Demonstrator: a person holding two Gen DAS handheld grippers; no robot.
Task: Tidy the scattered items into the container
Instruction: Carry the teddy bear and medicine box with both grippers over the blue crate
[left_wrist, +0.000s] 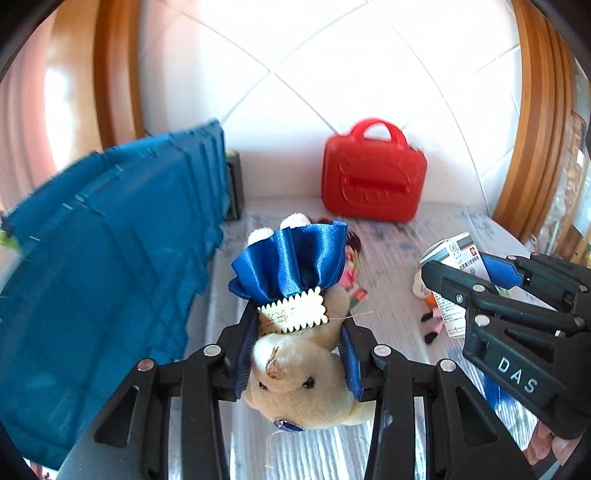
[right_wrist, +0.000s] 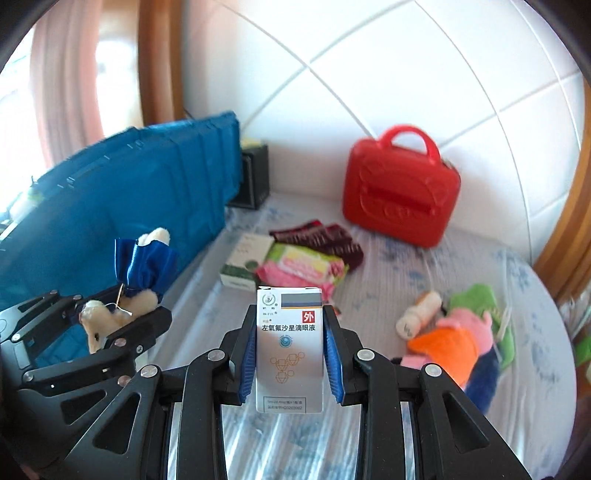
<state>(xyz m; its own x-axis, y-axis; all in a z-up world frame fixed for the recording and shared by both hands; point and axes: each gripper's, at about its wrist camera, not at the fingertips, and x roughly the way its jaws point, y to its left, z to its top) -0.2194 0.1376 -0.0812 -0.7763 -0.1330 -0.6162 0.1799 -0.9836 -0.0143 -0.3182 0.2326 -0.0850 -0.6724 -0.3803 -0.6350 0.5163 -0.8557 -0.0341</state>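
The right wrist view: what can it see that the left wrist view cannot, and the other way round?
Only the right wrist view shows the green-and-white box, the pink packet and the dark red socks lying on the surface. Only the left wrist view shows the teddy bear's face and its paper tag. Both show the blue container, the red case, and each hand-held gripper: the left shut on the bear, the right shut on the eye-drop box.
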